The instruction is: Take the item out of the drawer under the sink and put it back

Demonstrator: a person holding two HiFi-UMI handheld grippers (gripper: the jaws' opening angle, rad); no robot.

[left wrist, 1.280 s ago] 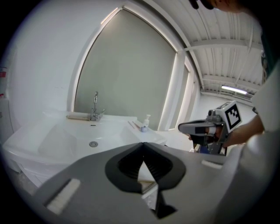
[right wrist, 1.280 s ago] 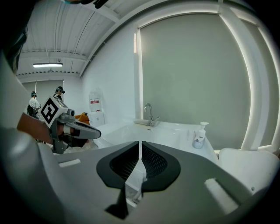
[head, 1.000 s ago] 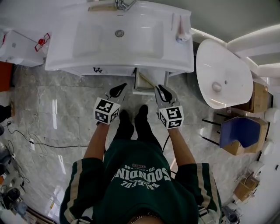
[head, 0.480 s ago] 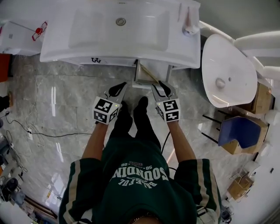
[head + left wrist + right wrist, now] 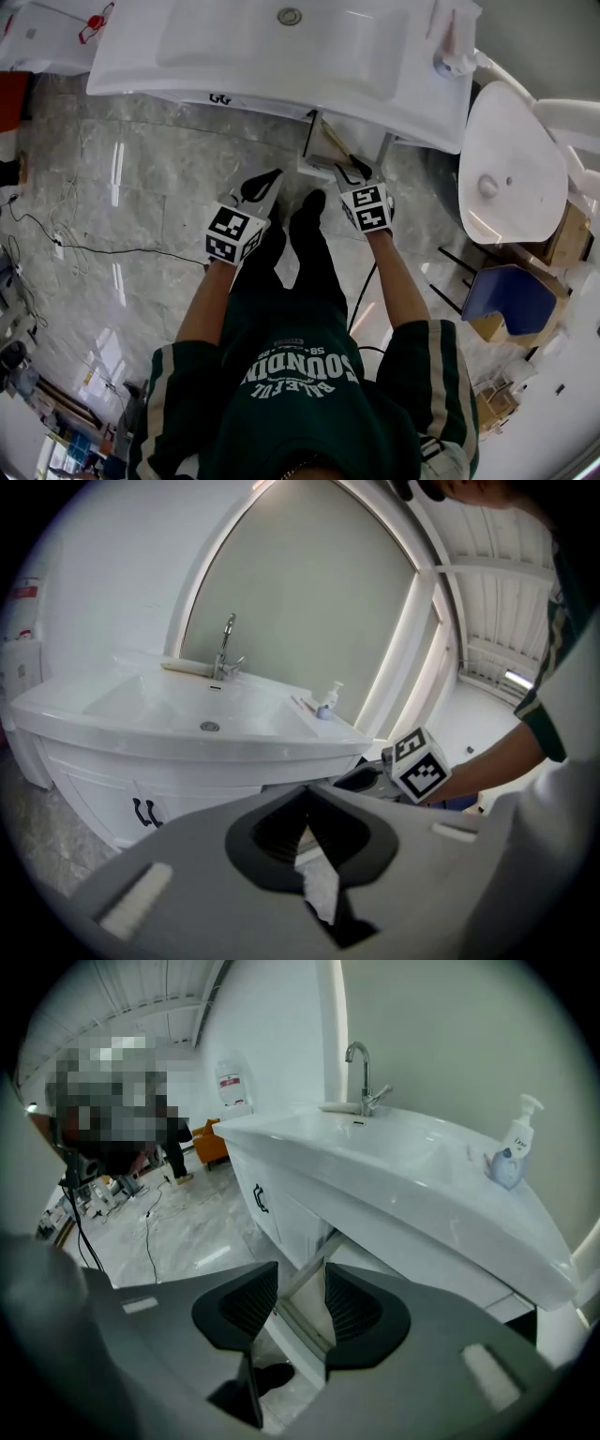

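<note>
The drawer [image 5: 330, 148] under the white sink [image 5: 281, 47] stands pulled out, its pale inside [image 5: 305, 1305] showing. I cannot make out any item in it. My right gripper [image 5: 349, 169] hangs just at the drawer's front. Its jaws [image 5: 300, 1299] have just been opening and now stand open, with only the drawer's front rim seen between them and nothing held. My left gripper [image 5: 273, 175] hovers over the floor to the left of the drawer. Its jaws [image 5: 305, 803] meet at the tips, shut and empty. The right gripper's marker cube [image 5: 417, 766] shows in the left gripper view.
A soap bottle [image 5: 450, 56] stands on the sink's right end and a faucet [image 5: 361, 1077] at its back. Dark cabinet handles [image 5: 219, 97] sit left of the drawer. A white toilet [image 5: 511, 178] and a blue seat [image 5: 506, 291] stand at the right. A cable [image 5: 94, 248] lies on the marble floor.
Both grippers have sunk toward the floor, the right one further, down to the drawer's front. The sink now sits higher and further right in the head view.
</note>
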